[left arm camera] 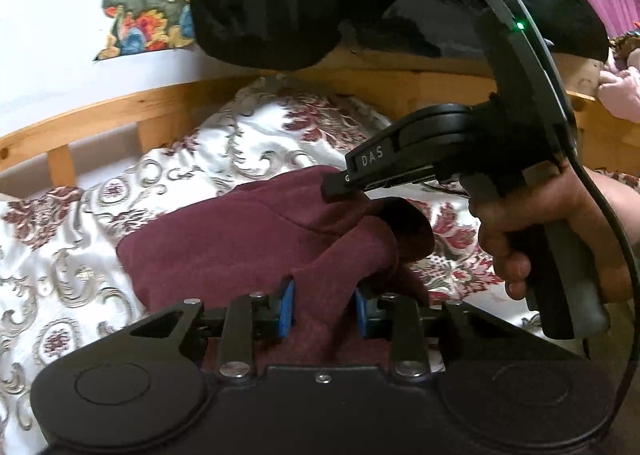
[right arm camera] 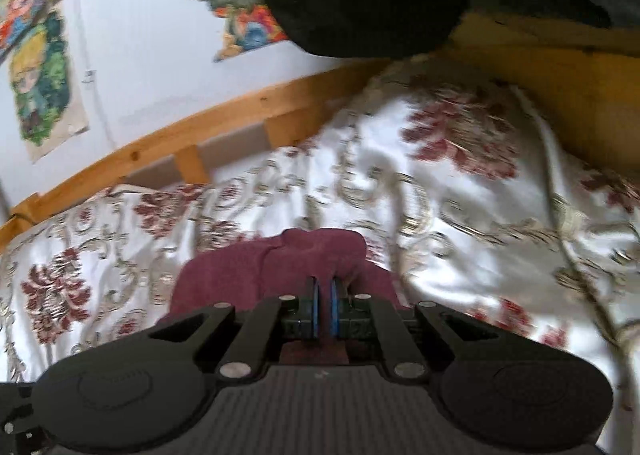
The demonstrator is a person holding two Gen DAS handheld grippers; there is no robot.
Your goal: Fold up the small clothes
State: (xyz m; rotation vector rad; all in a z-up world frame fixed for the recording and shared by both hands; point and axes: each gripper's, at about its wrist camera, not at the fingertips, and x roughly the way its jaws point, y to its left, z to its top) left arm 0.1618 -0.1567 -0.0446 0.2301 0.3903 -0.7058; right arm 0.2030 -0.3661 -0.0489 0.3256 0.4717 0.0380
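Left wrist view: my left gripper (left arm camera: 325,305) fills the lower frame, blue-padded fingers (left arm camera: 286,307) parted, with a fold of the maroon garment (left arm camera: 240,247) bunched between them; I cannot tell whether the pads actually press the cloth. The garment lies at frame centre on the floral bedspread (left arm camera: 64,275).

Just beyond, at right of centre, my right gripper (left arm camera: 340,185) reaches in from the right, held by the right hand (left arm camera: 516,239); its tip rests on the upper edge of the garment.

Right wrist view: the right gripper (right arm camera: 324,309) sits at lower centre, fingers (right arm camera: 313,307) nearly together, clamped on a raised fold of the maroon garment (right arm camera: 248,267). The cloth spreads to the left of the fingers, over the bedspread (right arm camera: 460,223).

Farther back: wooden bed frame (right arm camera: 224,123) running diagonally, then the white wall with coloured posters (right arm camera: 40,87) at upper left. A black cloth mass (left arm camera: 272,3) hangs across the top of both views.
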